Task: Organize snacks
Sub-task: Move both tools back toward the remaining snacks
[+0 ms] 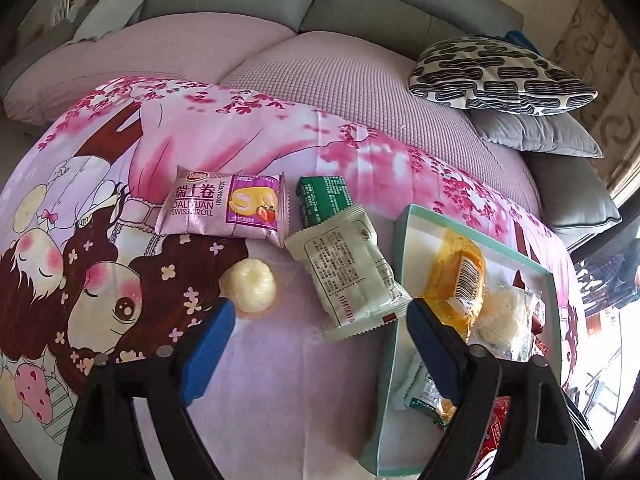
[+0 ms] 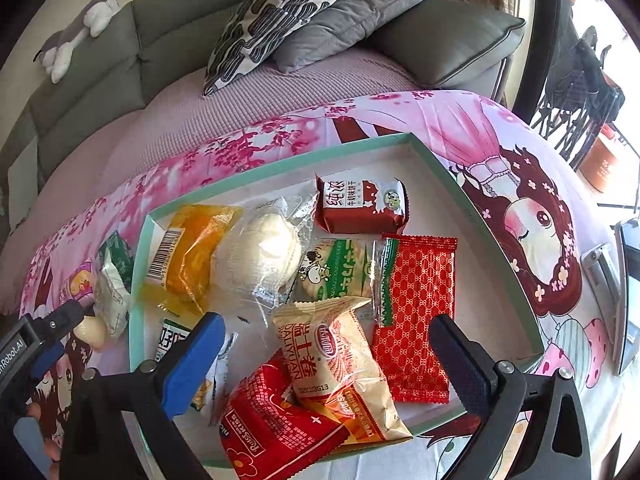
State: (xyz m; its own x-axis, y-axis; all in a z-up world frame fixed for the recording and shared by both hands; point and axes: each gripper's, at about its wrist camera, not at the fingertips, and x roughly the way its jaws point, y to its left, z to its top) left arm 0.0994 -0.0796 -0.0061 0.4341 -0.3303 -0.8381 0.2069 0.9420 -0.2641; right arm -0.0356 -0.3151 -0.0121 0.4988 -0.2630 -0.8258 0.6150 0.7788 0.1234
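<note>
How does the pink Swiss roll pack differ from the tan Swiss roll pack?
The pink Swiss roll pack lies flat on the printed cloth, outside the box; the tan Swiss roll pack is inside the green-rimmed box.
The pink one rests alone; the tan one leans across a red pack.
The pink one pictures a strawberry; the tan one shows none.
Both are sealed and read Daliyuan.

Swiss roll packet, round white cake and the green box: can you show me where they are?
Swiss roll packet point(image 1: 224, 208): left wrist view, middle of its pink wrapper.
Round white cake point(image 1: 251, 286): left wrist view, top of the cake.
Green box point(image 2: 280, 166): right wrist view, its far rim.
</note>
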